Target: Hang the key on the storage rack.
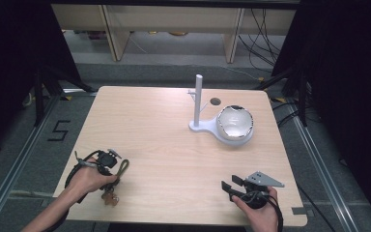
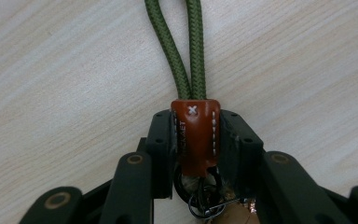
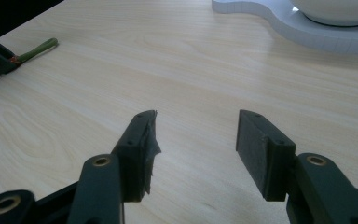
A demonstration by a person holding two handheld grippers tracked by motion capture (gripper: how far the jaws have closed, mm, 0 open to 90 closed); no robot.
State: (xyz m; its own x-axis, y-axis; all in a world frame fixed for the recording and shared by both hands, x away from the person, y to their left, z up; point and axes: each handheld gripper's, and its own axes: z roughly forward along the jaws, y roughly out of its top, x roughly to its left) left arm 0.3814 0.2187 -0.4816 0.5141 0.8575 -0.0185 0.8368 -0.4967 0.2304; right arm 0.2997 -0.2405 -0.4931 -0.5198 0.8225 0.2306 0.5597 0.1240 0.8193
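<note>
Close to the person's edge of the tabletop [image 1: 174,159], the left hand-held gripper [image 2: 196,140] pinched the keychain's brown leather tab [image 2: 195,137], green cord loop [image 2: 182,51] lying flat, while the right hand-held gripper [image 3: 196,135] waited open, holding nothing.

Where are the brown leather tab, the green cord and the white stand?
brown leather tab [image 2: 195,135], left gripper view, its stitched front face.
green cord [image 2: 196,51], left gripper view, right strand of the loop.
white stand [image 1: 198,96], high view, its upright post.
</note>
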